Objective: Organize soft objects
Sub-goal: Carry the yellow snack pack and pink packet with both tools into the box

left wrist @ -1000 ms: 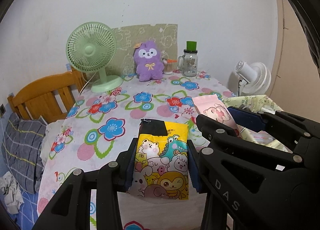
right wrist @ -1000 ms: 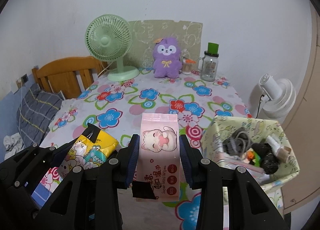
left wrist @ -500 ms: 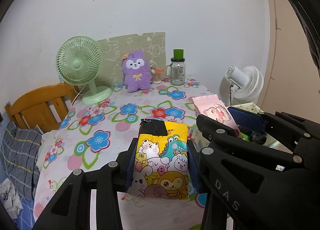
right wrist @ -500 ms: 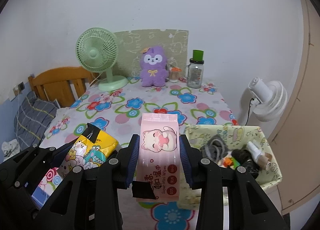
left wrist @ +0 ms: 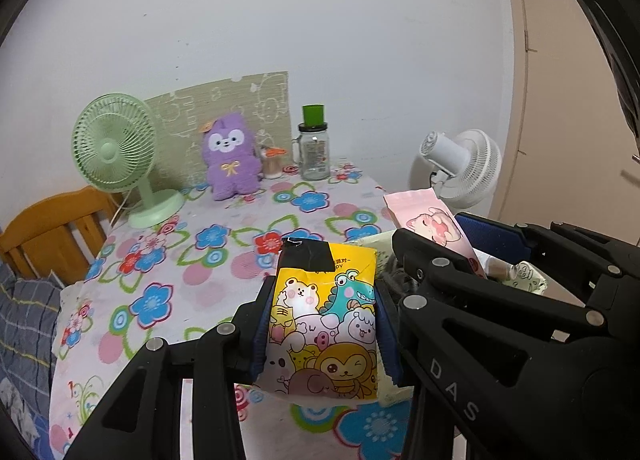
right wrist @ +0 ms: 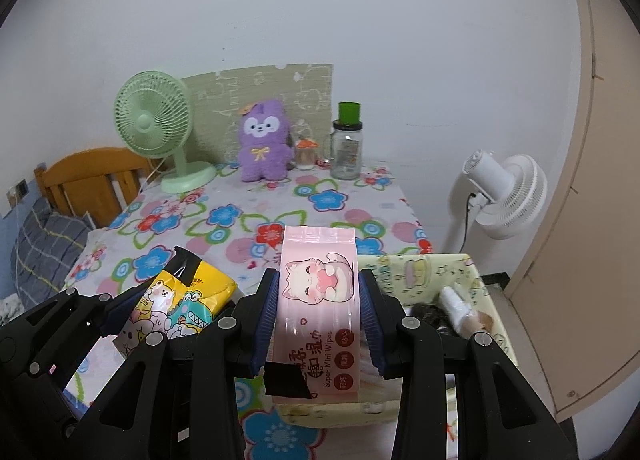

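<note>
1. Two soft packs are in hand at once — the left tool (left wrist: 324, 324) is closed on the yellow tissue pack (left wrist: 325, 324), and the right tool (right wrist: 318, 324) is closed on the pink wipes pack (right wrist: 318, 308). Each pack fills the gap between its blue pads.
2. Both packs are held up in the air over the near edge of the flowered counter (right wrist: 240, 215), side by side, the yellow one to the left of the pink one.
3. Handling, as I judge it: both are light film-wrapped pouches, soft and squashy, with a slick surface. They should bulge, not break, under pressure, though the yellow pack's film already puckers at the pads.
4. Best hold is across the narrow width at mid-body, where each tool now sits; a hold near a sealed end would likely let the pack droop or slip.
5. Black tape (right wrist: 286, 380) sits on one end of each pack — not a place to grip.
6. Below the pink pack lies the fabric basket (right wrist: 420, 272), already holding a small bottle and dark items; it looks the likely place to drop soft goods, though that is a guess.
</note>
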The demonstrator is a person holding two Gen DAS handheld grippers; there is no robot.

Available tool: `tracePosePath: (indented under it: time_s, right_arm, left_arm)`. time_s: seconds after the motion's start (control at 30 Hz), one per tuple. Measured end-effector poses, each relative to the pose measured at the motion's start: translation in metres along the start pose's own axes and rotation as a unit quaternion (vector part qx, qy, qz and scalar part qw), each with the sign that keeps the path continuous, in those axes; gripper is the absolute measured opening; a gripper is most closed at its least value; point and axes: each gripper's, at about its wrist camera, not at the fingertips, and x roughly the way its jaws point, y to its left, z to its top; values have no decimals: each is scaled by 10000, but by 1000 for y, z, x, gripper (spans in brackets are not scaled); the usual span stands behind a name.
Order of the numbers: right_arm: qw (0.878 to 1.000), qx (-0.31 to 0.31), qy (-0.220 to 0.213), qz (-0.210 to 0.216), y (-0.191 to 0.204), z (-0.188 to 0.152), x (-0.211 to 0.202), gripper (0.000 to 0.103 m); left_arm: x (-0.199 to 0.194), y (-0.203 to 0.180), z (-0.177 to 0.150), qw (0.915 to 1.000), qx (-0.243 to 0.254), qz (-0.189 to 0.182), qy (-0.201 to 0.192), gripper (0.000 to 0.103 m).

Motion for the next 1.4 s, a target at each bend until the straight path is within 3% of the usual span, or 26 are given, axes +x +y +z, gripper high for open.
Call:
tracePosePath:
  time_s: [0.73,1.07,1.2,1.4]
  right_arm:
    - [9984,410,156,-366,-74,1,33,42]
    - [9972,496,364,-431,-93,-5,57,42]
    - [9967,503,461,-432,-96,-9,66,43]
    - [9962,562,555,-356,-99,-10,76,42]
  left_arm:
    - [53,-57,21,9985,293,-444,159,46]
    - [85,-68,18,9972,220,-580,417,47]
    - [96,-68,17,9971,212,-500,532,52]
    - [101,-69,16,9959,264,-572,655,70]
